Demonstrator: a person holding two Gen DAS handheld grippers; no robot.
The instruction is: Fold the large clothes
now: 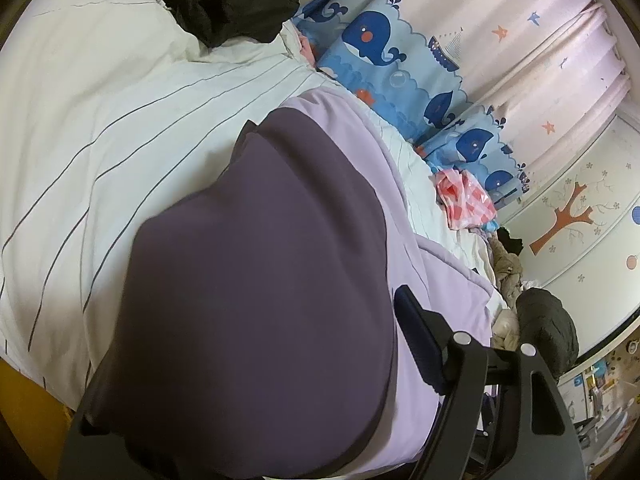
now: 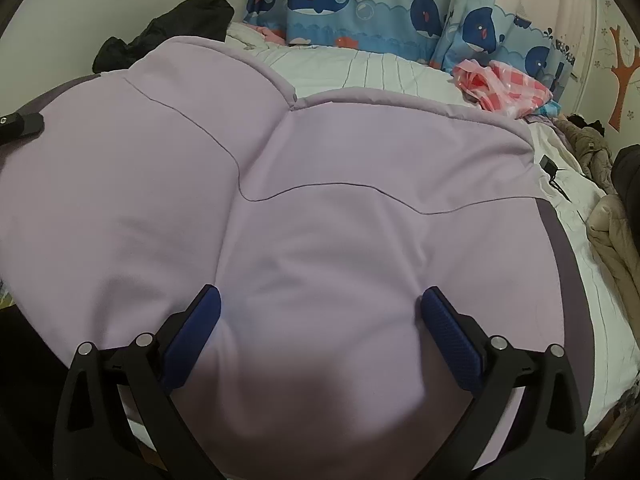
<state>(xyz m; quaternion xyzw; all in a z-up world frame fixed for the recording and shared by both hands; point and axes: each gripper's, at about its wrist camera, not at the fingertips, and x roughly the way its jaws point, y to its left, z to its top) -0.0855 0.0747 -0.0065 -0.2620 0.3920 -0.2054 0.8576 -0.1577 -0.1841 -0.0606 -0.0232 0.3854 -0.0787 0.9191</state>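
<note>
The right gripper [image 2: 320, 332] is holding its fingers [image 2: 450, 336] spread wide over the lilac garment [image 2: 320, 152] lying on the bed [image 2: 400, 68], gripping nothing. The left gripper [image 1: 256, 320] is draped in dark purple cloth — whether its fingers [image 1: 416, 336] are pinching it I cannot tell. A loose hold would be letting the fold slide off. Only the right view is showing the garment's spread — the left is showing its dark side.

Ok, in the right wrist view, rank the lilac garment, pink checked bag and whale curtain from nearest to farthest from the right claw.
1. Lilac garment: directly under the open right claw.
2. Pink checked bag: on the bed, far right.
3. Whale curtain: behind the bed, at the top.
</note>
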